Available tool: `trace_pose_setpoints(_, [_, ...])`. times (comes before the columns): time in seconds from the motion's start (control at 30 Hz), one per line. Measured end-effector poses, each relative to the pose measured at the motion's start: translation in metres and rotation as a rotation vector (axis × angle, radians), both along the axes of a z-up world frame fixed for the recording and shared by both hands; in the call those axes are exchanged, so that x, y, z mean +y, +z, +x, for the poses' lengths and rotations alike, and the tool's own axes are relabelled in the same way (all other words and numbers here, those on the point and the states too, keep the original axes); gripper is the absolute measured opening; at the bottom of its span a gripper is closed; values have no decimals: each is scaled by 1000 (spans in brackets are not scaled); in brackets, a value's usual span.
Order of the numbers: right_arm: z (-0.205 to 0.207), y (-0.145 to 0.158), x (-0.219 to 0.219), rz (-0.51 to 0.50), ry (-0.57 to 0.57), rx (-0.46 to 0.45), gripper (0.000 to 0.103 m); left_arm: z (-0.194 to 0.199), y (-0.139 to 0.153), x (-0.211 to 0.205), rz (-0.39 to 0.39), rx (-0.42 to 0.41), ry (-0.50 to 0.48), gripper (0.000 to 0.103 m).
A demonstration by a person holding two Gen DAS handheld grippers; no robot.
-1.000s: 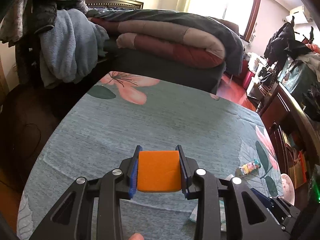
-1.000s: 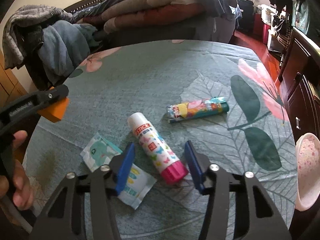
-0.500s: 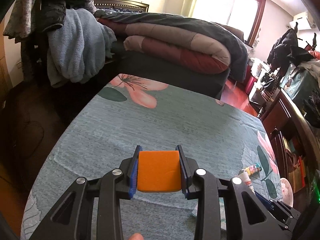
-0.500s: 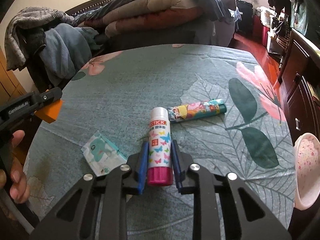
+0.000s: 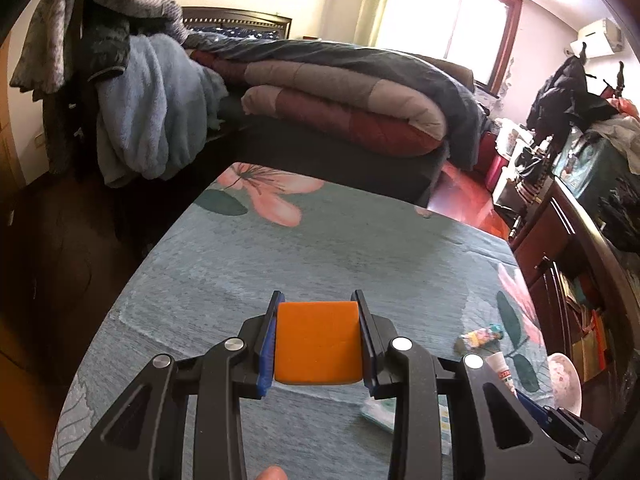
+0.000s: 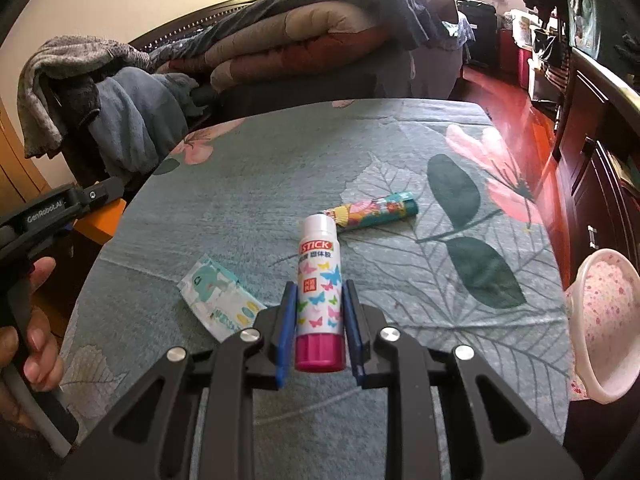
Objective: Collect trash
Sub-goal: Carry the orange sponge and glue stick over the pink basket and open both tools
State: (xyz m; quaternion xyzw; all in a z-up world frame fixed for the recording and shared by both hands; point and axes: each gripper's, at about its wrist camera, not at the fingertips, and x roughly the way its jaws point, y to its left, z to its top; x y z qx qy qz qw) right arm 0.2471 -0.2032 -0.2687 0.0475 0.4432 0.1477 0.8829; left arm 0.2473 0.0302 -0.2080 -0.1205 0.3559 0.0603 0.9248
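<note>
My left gripper (image 5: 318,308) is shut on an orange block (image 5: 318,346) and holds it above the left part of the table. My right gripper (image 6: 319,292) is shut on a white glue stick (image 6: 320,280) with a pink cap and butterfly print, lifted off the table. A second, teal patterned glue stick (image 6: 374,211) lies on the flowered tablecloth (image 6: 280,160) beyond it. A small tissue packet (image 6: 218,300) lies left of my right gripper. The left gripper (image 6: 60,208) also shows at the left edge of the right wrist view.
A pink flowered bin (image 6: 604,320) stands at the table's right edge. A bed with folded quilts (image 5: 340,96) lies behind the table. Clothes hang on a chair (image 5: 120,92) at the back left. A dark wooden cabinet (image 5: 568,260) is on the right.
My right gripper has shut on the white glue stick and lifted it. My left gripper has risen a little with the orange block.
</note>
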Motion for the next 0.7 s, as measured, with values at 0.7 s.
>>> trace_pose_setpoints(0.7, [-49, 26, -99, 48, -139, -63, 24, -11, 31, -117, 15, -46, -233, 34])
